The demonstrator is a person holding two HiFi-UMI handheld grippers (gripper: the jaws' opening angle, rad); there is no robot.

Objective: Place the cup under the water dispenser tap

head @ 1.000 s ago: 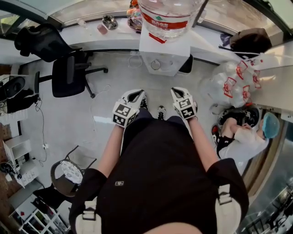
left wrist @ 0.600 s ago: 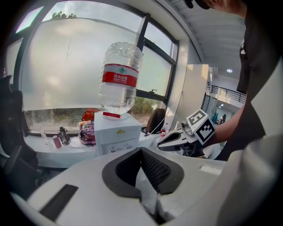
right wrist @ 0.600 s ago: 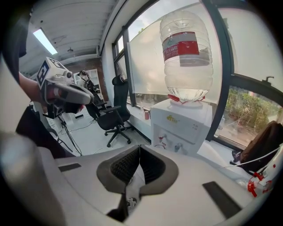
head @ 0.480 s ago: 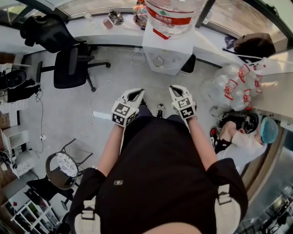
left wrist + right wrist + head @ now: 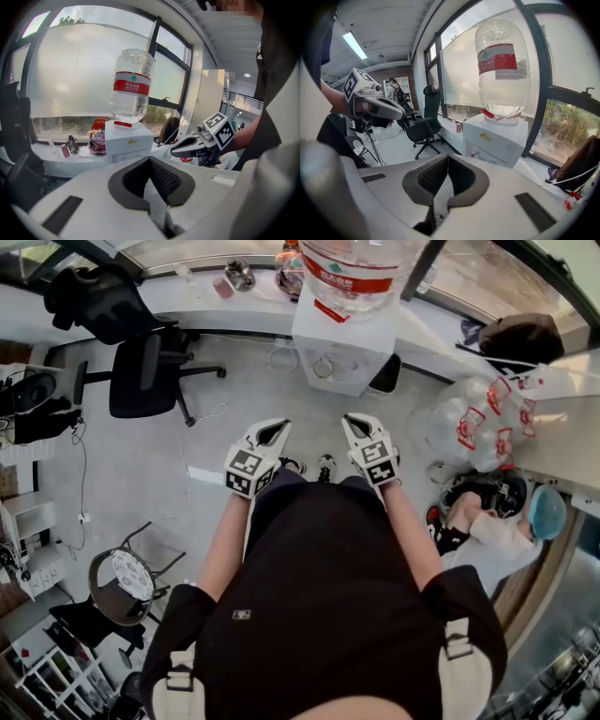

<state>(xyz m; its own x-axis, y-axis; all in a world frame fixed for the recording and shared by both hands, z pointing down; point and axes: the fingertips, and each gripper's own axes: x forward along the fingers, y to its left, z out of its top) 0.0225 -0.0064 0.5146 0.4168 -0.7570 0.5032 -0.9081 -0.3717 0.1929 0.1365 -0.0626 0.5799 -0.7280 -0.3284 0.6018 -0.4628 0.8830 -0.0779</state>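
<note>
The left gripper (image 5: 279,427) and right gripper (image 5: 352,420) are hovering side by side with fingers pressed together (nothing between them), pointing toward the water dispenser (image 5: 342,357) standing against the window ledge (image 5: 187,306). I cannot tell where the cup is.

Black short-sleeved shirt (image 5: 328,587); white left gripper (image 5: 275,430), right gripper (image 5: 356,421), black-marked cubes (image 5: 247,472)

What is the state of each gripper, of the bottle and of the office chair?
Left gripper: jaws shut, nothing between them.
Right gripper: jaws shut, nothing between them.
Bottle: upside down on top of the dispenser.
Office chair: upright, nobody sitting in it.
</note>
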